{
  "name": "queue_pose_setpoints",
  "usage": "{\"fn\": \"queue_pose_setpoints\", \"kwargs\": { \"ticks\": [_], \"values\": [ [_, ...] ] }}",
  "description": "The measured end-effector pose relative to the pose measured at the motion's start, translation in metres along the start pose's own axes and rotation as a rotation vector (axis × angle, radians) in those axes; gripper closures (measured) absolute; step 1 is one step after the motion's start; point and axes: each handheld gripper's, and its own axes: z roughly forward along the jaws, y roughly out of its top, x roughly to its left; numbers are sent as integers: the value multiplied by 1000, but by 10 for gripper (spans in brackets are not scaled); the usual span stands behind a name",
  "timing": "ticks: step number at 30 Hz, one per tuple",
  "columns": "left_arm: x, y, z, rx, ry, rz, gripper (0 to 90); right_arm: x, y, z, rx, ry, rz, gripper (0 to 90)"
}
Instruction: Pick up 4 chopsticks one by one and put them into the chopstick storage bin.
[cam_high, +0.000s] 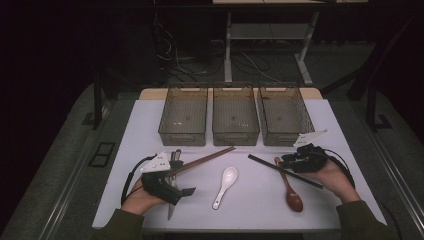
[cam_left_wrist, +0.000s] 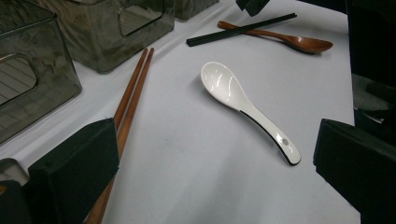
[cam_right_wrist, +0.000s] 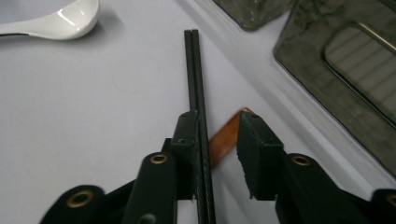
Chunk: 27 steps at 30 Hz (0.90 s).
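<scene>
A: Black chopsticks (cam_right_wrist: 198, 93), a stiff, thin, light pair, run up the middle of the right gripper view, across the wooden spoon (cam_right_wrist: 226, 137) handle.

B: Does the right gripper (cam_right_wrist: 217, 140) hold them?

A: No. They lie against one jaw's inner face; the other jaw stands apart, unclenched. Being smooth, they could roll or split, so pinch both sticks together near mid-length.

B: And the left gripper (cam_left_wrist: 210, 168)?

A: Released wide, lower half of its view, brown chopsticks (cam_left_wrist: 130, 98) beside one jaw, white spoon (cam_left_wrist: 243, 105) ahead.

B: The high view adds?

A: Three trays (cam_high: 235, 134) across the centre, and the whole wooden spoon, bowl included.
</scene>
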Motion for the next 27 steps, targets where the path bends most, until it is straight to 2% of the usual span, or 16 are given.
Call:
{"fn": "queue_pose_setpoints", "kwargs": {
  "ticks": [1, 5, 19, 27],
  "values": [
    [0, 0, 0, -2, 0, -1, 0, -3, -4, -4, 6, 7, 6, 741],
    [0, 0, 0, 1, -1, 1, 0, -7, -13, -10, 19, 19, 23, 779],
    [0, 0, 0, 0, -2, 1, 0, -6, -19, -6, 72, 53, -6, 799],
    [0, 0, 0, 2, -4, 1, 0, -6, -20, -4, 85, 50, -11, 811]
  ]
}}
